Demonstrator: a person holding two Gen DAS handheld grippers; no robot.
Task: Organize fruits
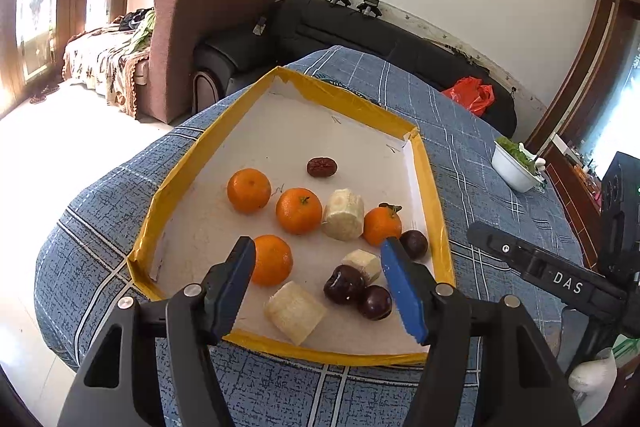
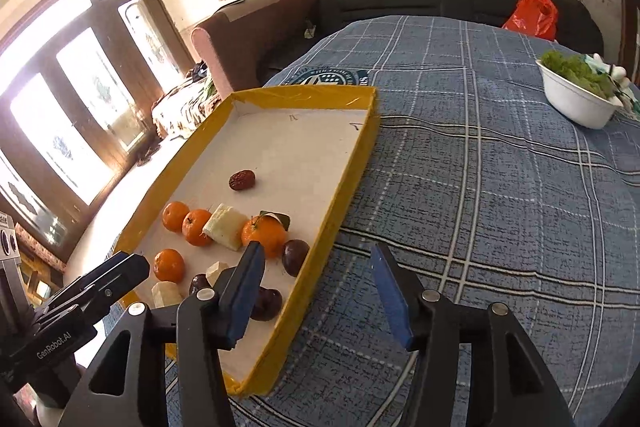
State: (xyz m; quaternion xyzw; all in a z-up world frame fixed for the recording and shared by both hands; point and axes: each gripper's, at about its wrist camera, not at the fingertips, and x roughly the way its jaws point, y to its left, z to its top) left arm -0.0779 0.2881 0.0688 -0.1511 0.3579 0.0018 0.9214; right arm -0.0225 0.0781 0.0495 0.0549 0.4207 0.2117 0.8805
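The fruits lie loose in the yellow-rimmed tray [image 1: 434,183] on the worktop, dark plums [image 1: 345,284] just ahead of my left gripper [image 1: 318,247], which is nearer. Both it and my right gripper [image 2: 318,259] are open and empty.

Both grippers are black plastic frames with triangular cut-outs and round silver pivot screws. The left gripper [image 1: 320,291] carries blue pads [image 1: 402,291] with a serrated edge; the right gripper [image 2: 320,291] has the same blue pads [image 2: 390,297]. One body reads "DAS" in white, the other "GenRobot.AI". What may be a white glove shows at a blurred edge.
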